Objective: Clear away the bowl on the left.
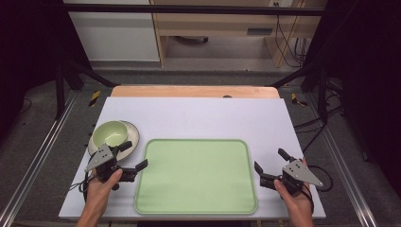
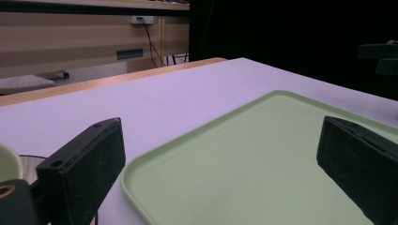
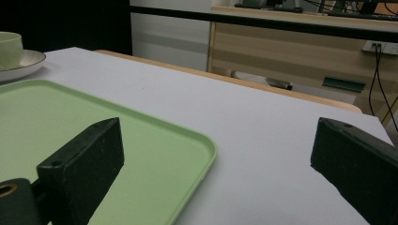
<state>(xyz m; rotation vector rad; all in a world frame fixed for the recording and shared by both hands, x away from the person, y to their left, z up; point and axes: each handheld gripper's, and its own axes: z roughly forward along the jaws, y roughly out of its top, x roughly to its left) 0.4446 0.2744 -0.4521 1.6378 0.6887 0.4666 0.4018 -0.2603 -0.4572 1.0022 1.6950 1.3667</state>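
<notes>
**Now both grippers are flanking the green tray, jaws apart**

Over on your left, a pale green bowl (image 1: 111, 133) is sitting on a cream plate (image 1: 133, 140) near the left edge of the white tabletop (image 1: 203, 118). Your left gripper (image 1: 134, 155) is hovering just in front of that plate, and you are holding it with its jaws spread wide and nothing between them; one jaw is reaching toward the plate's rim and the other is pointing over the tray's left edge. In the left gripper view, the tray's near corner is lying between the two black jaws, and a sliver of the bowl is peeking in at the far left.

The green tray (image 1: 196, 175) is lying flat in the middle of the tabletop, toward your side, with nothing on it.

On your right, you are holding the right gripper (image 1: 270, 160) just beside the tray's right edge, released as well, its jaws wide apart and gripping nothing. In the right gripper view, the tray's corner (image 3: 206, 150) is sitting between the jaws, with the bowl and plate showing well off at the far left.
</notes>
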